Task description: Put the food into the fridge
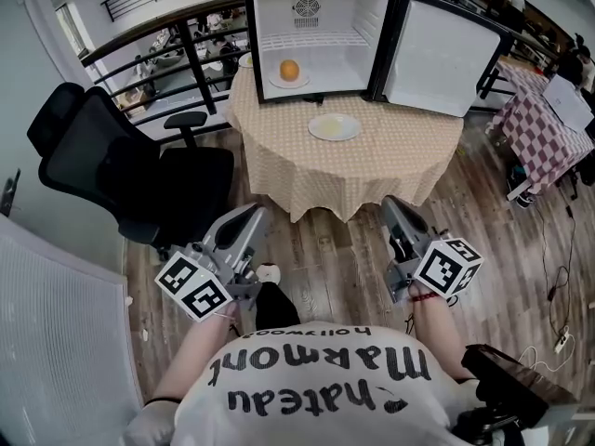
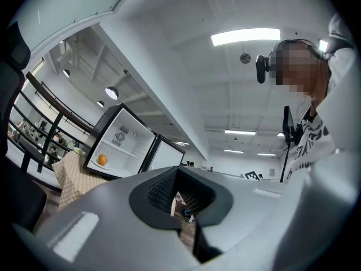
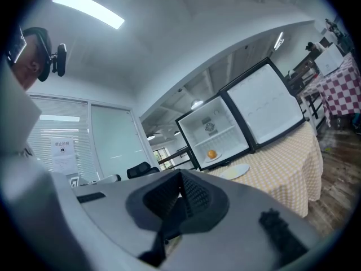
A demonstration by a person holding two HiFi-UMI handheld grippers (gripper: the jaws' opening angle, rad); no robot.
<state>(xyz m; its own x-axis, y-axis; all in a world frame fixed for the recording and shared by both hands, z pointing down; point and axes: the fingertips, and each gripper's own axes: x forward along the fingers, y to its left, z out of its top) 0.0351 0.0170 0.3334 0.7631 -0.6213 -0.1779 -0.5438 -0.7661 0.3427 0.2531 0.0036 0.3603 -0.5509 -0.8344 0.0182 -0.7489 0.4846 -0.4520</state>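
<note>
An orange lies on a white plate on the floor of a small open fridge. The fridge stands on a round table with a yellow checked cloth, and its door is swung out to the right. An empty plate sits on the cloth in front of the fridge. My left gripper and right gripper hang low near my body, short of the table. Both are shut and hold nothing. The orange also shows in the left gripper view, and the orange in the right gripper view.
A black office chair stands left of the table. A black railing runs behind it. A table with a red checked cloth is at the right, with cables on the wooden floor. A white panel is at my lower left.
</note>
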